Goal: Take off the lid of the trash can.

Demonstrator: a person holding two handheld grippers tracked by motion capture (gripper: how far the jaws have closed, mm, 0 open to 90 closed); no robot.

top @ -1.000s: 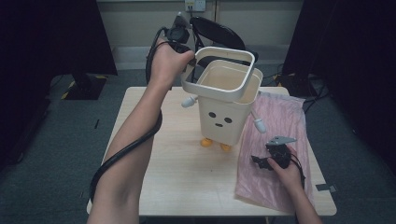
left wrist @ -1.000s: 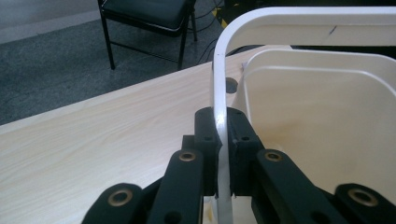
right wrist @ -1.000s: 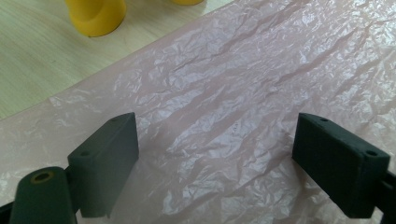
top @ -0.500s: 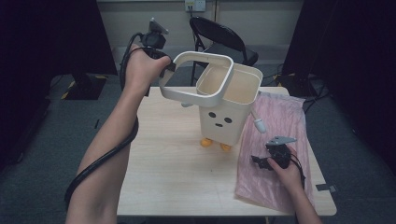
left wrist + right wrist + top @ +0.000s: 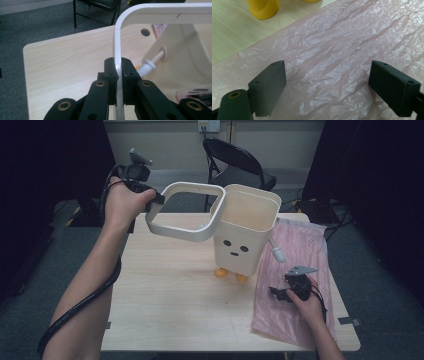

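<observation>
Right gripper (image 5: 281,293) rests lower right with jaws spread over the pink bag (image 5: 300,270), left gripper (image 5: 154,199) upper left pinches the white rim ring (image 5: 186,211) lifted off the bin (image 5: 245,232) mid-table; likely next: park ring, line bin; pale wood table (image 5: 165,295), chair (image 5: 235,162) behind.

Bright table, dark surroundings; near black parts slightly blurred.
</observation>
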